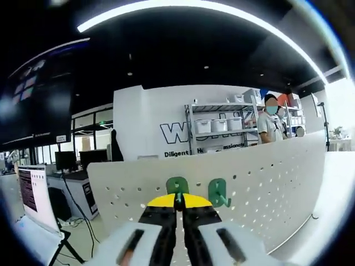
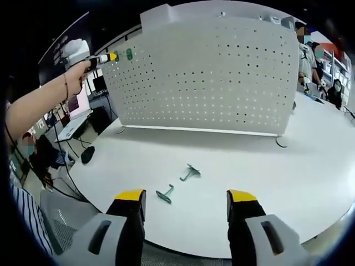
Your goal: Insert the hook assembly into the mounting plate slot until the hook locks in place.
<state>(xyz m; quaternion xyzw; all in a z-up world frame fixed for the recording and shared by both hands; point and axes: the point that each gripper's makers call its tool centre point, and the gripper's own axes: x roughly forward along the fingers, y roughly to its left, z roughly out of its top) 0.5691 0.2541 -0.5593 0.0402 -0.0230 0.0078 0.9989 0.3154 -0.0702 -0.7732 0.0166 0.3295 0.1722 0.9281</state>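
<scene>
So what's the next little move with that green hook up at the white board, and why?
Probably press the green hook the left gripper holds a little further into the pegboard, then let go. The jaws are shut on it right at the board's top edge, beside another green hook already hanging there. Whether it has locked can't be told. Two more hooks wait on the table ahead of the open right gripper.

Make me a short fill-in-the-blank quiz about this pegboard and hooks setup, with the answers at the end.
1. The left tool is shut on a ____ hook held at the pegboard.
2. A second green hook already hangs on the board beside it, to its ____ in the left gripper view.
3. The right tool has its jaws ____, hovering over the table.
4. ____ loose hooks lie on the white table.

Answers: green; right; open; two
</scene>
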